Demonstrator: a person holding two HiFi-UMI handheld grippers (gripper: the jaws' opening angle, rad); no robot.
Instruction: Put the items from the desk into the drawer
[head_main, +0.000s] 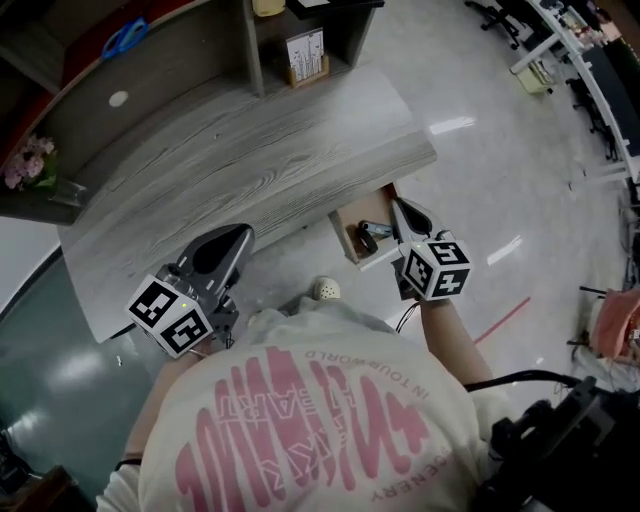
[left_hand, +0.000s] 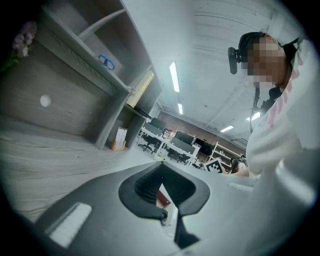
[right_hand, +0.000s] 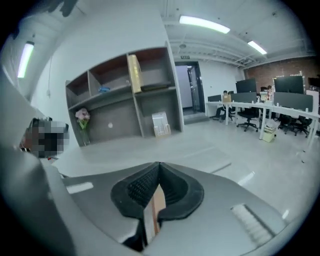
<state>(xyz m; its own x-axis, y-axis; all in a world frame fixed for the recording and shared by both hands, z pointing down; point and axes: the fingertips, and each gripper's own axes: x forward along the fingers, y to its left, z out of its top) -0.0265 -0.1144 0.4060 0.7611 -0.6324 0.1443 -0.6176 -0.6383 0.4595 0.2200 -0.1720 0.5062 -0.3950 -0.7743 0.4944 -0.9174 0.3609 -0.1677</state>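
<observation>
Bench (head_main: 250, 150): grey wood-grain top, shelf unit (head_main: 255, 50) along the back edge.
Drawer (head_main: 348, 230): pulled open beneath the bench's right front corner. Small dark items (head_main: 372, 237) inside, too small to identify.
Right hand-held gripper (head_main: 402, 210): jaws fully together, nothing between them, at the open drawer.
Left hand-held gripper (head_main: 238, 236): jaws likewise closed and empty, at the bench's front edge, apart from the drawer.
On the shelves: blue scissors (head_main: 124, 38), pink flowers (head_main: 28, 163).
</observation>
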